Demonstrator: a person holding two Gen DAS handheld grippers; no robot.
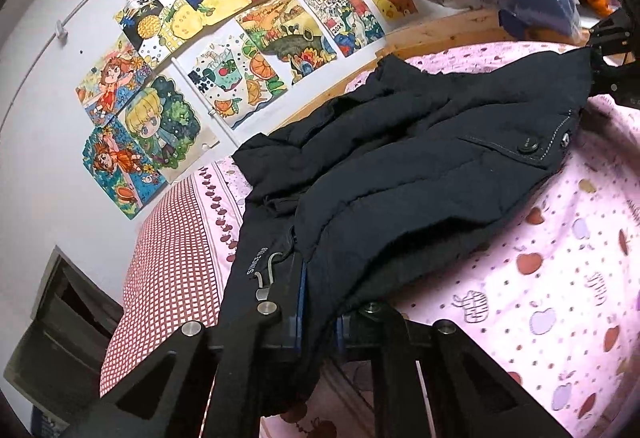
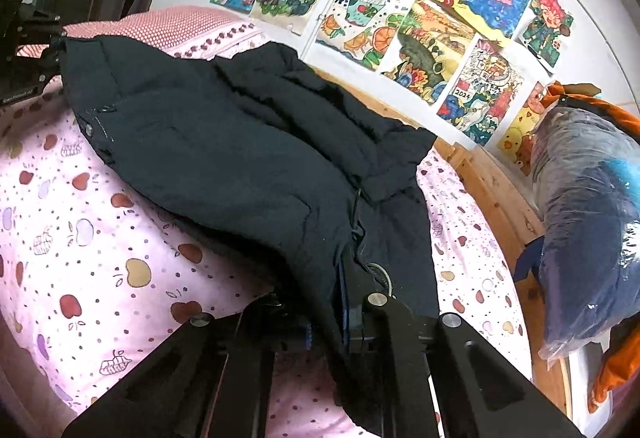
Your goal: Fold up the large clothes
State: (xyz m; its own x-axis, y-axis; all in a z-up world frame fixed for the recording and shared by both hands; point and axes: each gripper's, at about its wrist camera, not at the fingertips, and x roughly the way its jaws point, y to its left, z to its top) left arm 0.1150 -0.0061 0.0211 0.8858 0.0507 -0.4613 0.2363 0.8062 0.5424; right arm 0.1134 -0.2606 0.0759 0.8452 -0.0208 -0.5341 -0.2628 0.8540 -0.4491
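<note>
Fingers (image 1: 292,302) of the left gripper (image 1: 316,322) pinch one edge of the dark jacket (image 1: 420,158); the right gripper (image 2: 328,322) pinches another, over the pink bed (image 2: 100,238).

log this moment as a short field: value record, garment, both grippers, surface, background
garment: dark padded jacket, spread across the bed, held at two ends
left gripper: jaws shut on the jacket's hem
right gripper: jaws shut on the jacket's edge
surface: pink apple-print bedsheet
pillow: red checked pillow at one end
background: children's drawings on the wall, plastic-wrapped bundle by the wooden bed frame
fold state: not yet folded flat
</note>
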